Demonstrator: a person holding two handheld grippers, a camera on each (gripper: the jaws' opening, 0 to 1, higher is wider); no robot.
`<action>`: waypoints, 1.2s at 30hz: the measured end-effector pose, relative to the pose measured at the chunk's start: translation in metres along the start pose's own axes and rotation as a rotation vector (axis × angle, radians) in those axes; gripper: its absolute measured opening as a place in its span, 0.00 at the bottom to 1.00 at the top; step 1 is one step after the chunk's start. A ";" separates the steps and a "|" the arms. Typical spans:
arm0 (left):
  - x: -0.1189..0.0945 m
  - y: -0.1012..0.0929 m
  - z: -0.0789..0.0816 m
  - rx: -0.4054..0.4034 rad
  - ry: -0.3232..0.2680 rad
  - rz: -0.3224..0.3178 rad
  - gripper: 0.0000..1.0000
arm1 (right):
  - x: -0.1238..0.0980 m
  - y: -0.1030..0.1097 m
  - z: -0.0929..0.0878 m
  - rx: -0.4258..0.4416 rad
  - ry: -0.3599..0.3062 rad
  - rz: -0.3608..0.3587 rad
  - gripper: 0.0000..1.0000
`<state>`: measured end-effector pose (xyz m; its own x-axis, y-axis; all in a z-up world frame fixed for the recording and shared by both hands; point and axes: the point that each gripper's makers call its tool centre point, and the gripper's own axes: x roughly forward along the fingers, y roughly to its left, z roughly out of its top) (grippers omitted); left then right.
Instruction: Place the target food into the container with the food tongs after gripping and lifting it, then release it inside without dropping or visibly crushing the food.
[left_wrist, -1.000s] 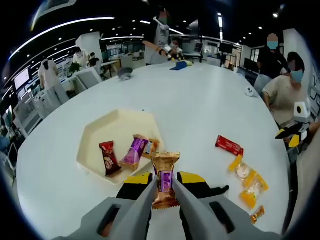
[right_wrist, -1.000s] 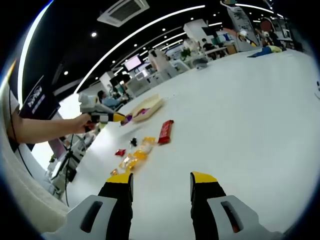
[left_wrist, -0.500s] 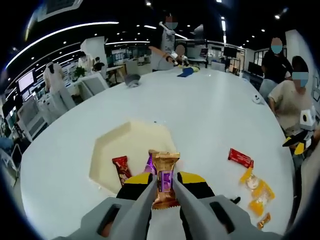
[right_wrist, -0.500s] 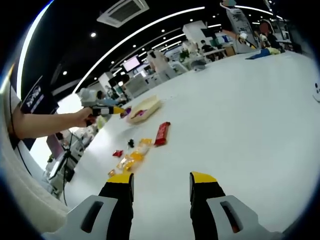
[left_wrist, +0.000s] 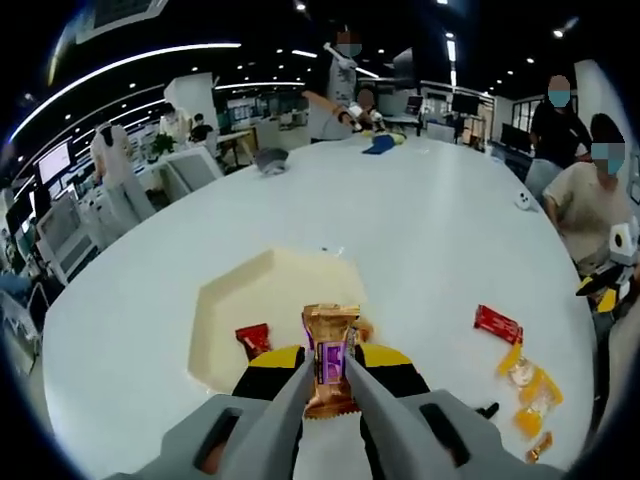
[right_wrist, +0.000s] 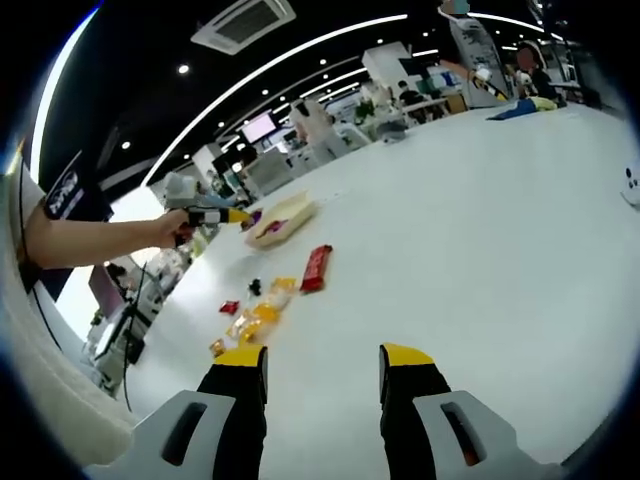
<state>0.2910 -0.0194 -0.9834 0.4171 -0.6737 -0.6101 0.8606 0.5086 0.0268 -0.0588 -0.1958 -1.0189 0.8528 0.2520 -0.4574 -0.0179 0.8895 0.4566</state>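
My left gripper (left_wrist: 327, 364) is shut on a gold-wrapped candy (left_wrist: 330, 338) with a purple label, held upright above the near edge of the cream hexagonal tray (left_wrist: 240, 300). A red candy (left_wrist: 254, 339) lies in the tray, and an orange wrapper (left_wrist: 364, 328) peeks out behind the held candy. In the right gripper view, my right gripper (right_wrist: 323, 378) stands open over bare white table, with nothing between its jaws. Far to its left, a hand holds the left gripper (right_wrist: 214, 214) beside the tray (right_wrist: 283, 218).
A red bar (left_wrist: 497, 323) and yellow packets (left_wrist: 528, 384) lie on the white table right of the tray. The red bar (right_wrist: 316, 268), yellow packets (right_wrist: 258, 316) and a small red candy (right_wrist: 229, 307) also lie ahead of the right gripper. People stand at the table's far and right edges.
The left gripper has carried the gold candy forward, so the tray now lies right beneath it and the purple candy is hidden. The right gripper has stayed open and barely moved.
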 end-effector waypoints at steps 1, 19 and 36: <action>0.001 0.001 0.000 0.001 0.000 0.002 0.17 | 0.000 0.000 0.000 -0.002 0.001 -0.001 0.45; 0.033 0.024 0.003 -0.010 0.024 0.003 0.18 | -0.004 -0.015 -0.003 0.006 0.030 -0.035 0.45; 0.060 0.038 -0.007 -0.034 0.054 0.014 0.18 | -0.004 -0.026 -0.008 0.046 0.041 -0.072 0.45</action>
<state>0.3471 -0.0365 -1.0239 0.4122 -0.6365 -0.6519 0.8437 0.5367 0.0095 -0.0657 -0.2165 -1.0351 0.8289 0.2042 -0.5208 0.0673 0.8878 0.4552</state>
